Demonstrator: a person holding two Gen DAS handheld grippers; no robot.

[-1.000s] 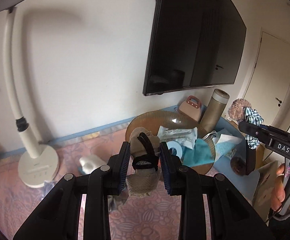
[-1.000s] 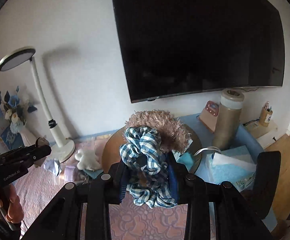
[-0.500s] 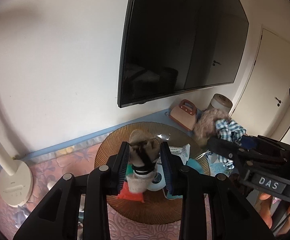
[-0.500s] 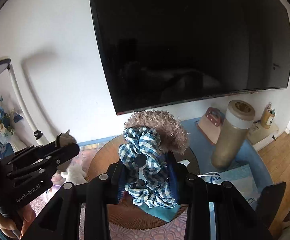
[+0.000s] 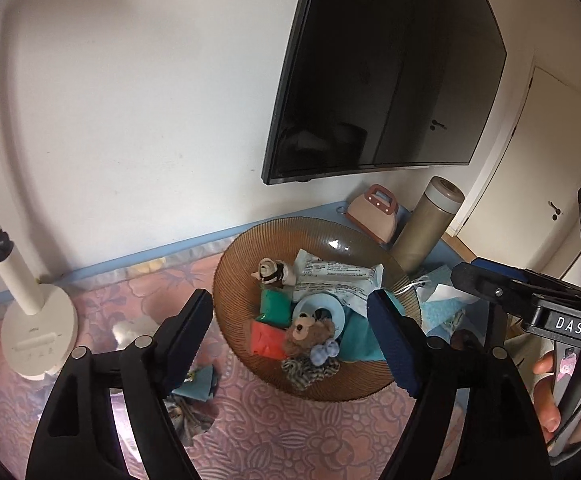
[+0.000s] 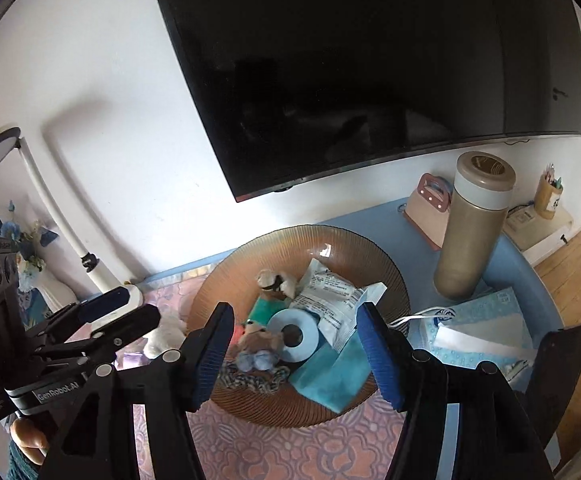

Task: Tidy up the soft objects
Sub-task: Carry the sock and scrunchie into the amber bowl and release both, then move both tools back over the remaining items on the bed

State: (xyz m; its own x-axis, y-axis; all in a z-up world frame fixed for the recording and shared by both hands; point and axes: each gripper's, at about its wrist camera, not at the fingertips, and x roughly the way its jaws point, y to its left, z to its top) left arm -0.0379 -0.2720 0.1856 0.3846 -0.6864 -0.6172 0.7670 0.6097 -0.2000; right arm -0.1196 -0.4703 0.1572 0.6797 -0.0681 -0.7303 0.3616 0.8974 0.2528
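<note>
hovering above a ribbed amber glass bowl (image 5: pixel 226 276), both tongs stand wide with nothing between their blue-padded fingers. the left tongs (image 5: pixel 290 328) frame the bowl's near half in the left wrist view, and the right tongs (image 6: pixel 294 340) do the same in the right wrist view. inside the bowl, near its front rim, lies a small brown plush bear with a pale blue bow (image 5: pixel 310 334), resting on a blue-and-white checked fabric scrunchie (image 5: pixel 310 370). just behind the bear sits a pale blue ring-shaped roll (image 5: pixel 322 308), with a red soft block (image 5: pixel 264 340) and a green soft block (image 5: pixel 274 302) to its left. a tiny cream plush animal with a black band (image 5: pixel 274 272) lies toward the back of the bowl, beside a white printed plastic packet (image 5: pixel 334 276). a turquoise cloth (image 6: pixel 330 372) covers the bowl's right front part. the bowl stands on a table under a pink floral cloth (image 5: pixel 290 440). right of the bowl stand a tall tan cylindrical bottle (image 6: pixel 474 228) and a small pink handbag-shaped case (image 6: pixel 426 208), with light blue packets (image 6: pixel 486 320) lying in front of the bottle. a white gooseneck desk lamp (image 5: pixel 38 328) stands at the left, and a black wall-mounted television (image 6: pixel 370 64) hangs above.
</note>
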